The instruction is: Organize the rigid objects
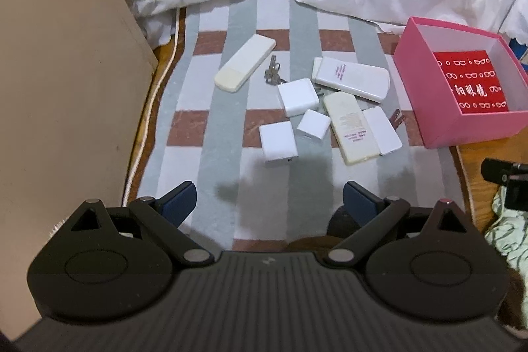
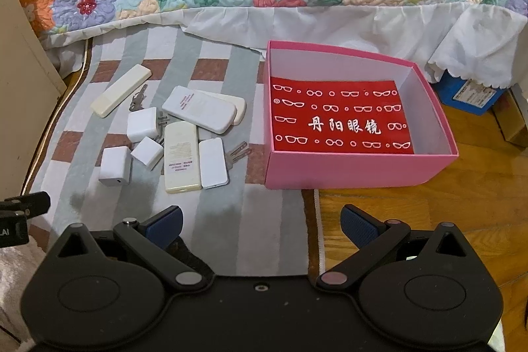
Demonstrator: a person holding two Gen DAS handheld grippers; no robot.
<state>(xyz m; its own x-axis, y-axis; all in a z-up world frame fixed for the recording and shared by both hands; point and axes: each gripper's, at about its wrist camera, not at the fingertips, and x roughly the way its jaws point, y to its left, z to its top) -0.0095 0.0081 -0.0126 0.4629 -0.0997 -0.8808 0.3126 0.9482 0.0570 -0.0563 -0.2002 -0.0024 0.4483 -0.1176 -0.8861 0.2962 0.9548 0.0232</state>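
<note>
Objects to be sorted: a loose cluster of white and cream rigid items is seen on the striped rug (image 2: 211, 233), left of the box; none has yet been boxed.
Long cases: a cream case (image 2: 120, 94) lies apart at the upper left; a white case (image 2: 199, 113) overlaps another beneath it; a labelled cream case (image 2: 182, 155) touches a flat white block (image 2: 213, 167).
Small blocks: three white adapter-like blocks (image 2: 115, 166) are grouped at the cluster's near left.
Keys: one set (image 2: 138, 99) lies beside the far case, another (image 2: 238, 154) just beside the flat block.
Pink box (image 2: 363, 169): open, red printed liner, empty; its near part rests on wooden floor.
Left gripper (image 1: 269, 200): spread wide, nothing held, hovering short of the cluster.
Right gripper (image 2: 260, 223): spread wide, nothing held, between cluster and box.
Step judged in hand: first pick.
Advised technique: an isolated, unstacked piece is best taken first, gripped across its narrow width; overlapped cases and flat keys are likely to slip or drag neighbours.
</note>
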